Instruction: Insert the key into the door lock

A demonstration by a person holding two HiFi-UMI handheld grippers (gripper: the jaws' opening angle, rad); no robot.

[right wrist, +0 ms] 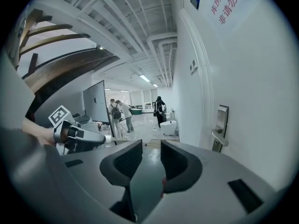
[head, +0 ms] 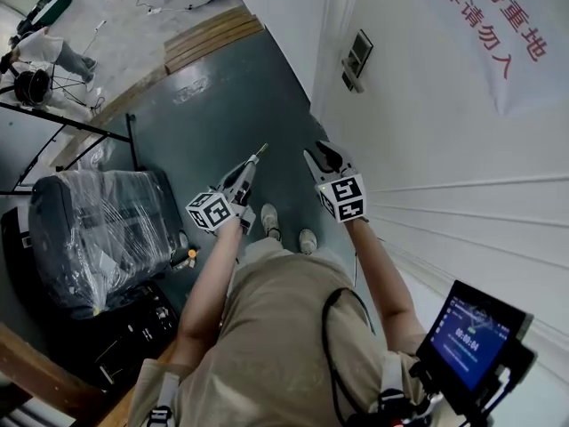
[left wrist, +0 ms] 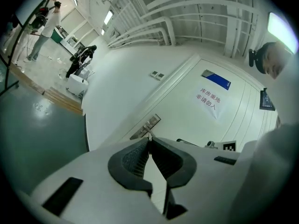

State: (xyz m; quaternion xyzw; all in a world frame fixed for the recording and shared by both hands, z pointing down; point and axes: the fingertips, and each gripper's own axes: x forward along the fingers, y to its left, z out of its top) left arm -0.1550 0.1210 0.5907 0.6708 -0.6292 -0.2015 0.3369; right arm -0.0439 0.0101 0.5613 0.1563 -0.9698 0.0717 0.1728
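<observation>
Grey-green floor (head: 222, 96) runs along a white door (head: 444, 132) — a red-lettered paper sign (head: 498, 25) is fixed to it. Plastic-wrapped seat (head: 98, 229) off to the person's left. Left gripper (head: 252, 165) held near level, jaws pinched tight on the key (head: 261, 151); its thin blade sticks out past the tips. Right gripper (head: 320, 157) just beside it, jaws apart, nothing between them. Lock plate (head: 357, 59) with its lever handle (right wrist: 219, 137) sits ahead on the door — key short of it, not touching.
</observation>
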